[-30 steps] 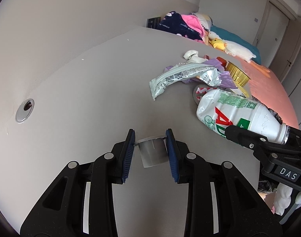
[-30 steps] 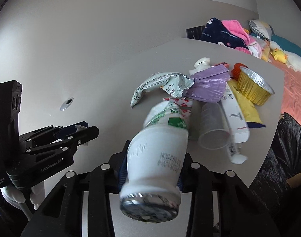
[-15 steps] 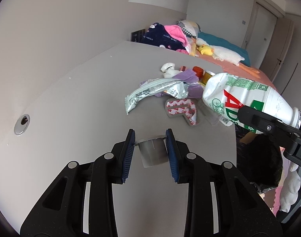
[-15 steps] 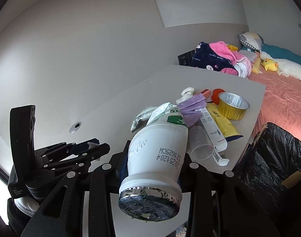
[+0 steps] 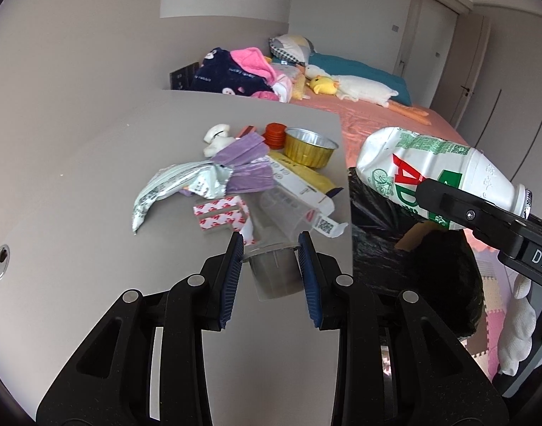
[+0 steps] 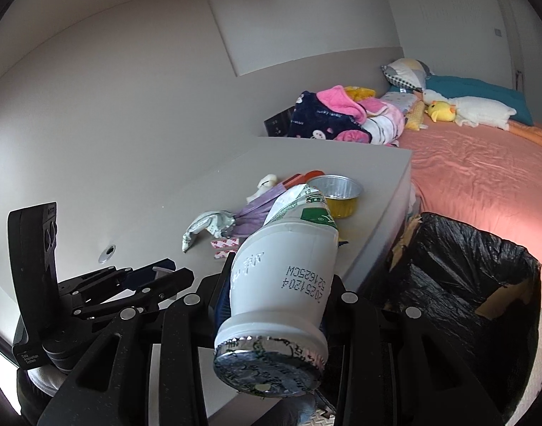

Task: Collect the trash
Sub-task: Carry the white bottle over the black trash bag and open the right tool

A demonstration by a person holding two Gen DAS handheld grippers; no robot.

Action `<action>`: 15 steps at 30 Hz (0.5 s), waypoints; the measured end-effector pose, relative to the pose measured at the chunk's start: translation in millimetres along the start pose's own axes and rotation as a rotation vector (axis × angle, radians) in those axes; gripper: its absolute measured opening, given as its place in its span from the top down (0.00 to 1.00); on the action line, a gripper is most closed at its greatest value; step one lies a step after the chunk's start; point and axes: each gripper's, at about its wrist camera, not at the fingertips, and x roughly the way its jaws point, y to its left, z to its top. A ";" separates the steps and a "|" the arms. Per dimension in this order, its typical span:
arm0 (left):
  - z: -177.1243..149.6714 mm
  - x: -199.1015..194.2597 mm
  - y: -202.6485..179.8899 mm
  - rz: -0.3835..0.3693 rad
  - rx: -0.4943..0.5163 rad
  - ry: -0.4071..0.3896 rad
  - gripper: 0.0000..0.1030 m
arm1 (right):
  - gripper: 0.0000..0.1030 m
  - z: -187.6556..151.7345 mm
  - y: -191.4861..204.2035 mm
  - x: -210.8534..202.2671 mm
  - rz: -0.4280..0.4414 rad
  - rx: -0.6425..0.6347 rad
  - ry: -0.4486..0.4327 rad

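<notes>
A small clear plastic cup (image 5: 274, 271) was gripped by the left gripper (image 5: 271, 245), fingers pressed on its sides, held above the grey tabletop (image 5: 93, 184) nr the edge. A white drink bottle (image 6: 283, 284) (foil-sealed mouth toward the camera) was clamped in the right gripper (image 6: 276, 277), just beside the black-lined trash bin (image 6: 484, 266). Wrappers, a foil cup (image 5: 309, 146) & other litter were left on the tabletop.

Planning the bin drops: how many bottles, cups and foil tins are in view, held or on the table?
Bottles: 1, white bottle in right claw
Cups: 2, small grey cup in left claw, clear cup lying on table
Foil tins: 1, gold foil tin
Total: 4
</notes>
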 end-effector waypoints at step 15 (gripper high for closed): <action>19.1 33.4 -68.9 -0.148 0.105 0.031 0.69 | 0.63 -1.3 -66.8 -28.5 -0.149 0.108 -0.033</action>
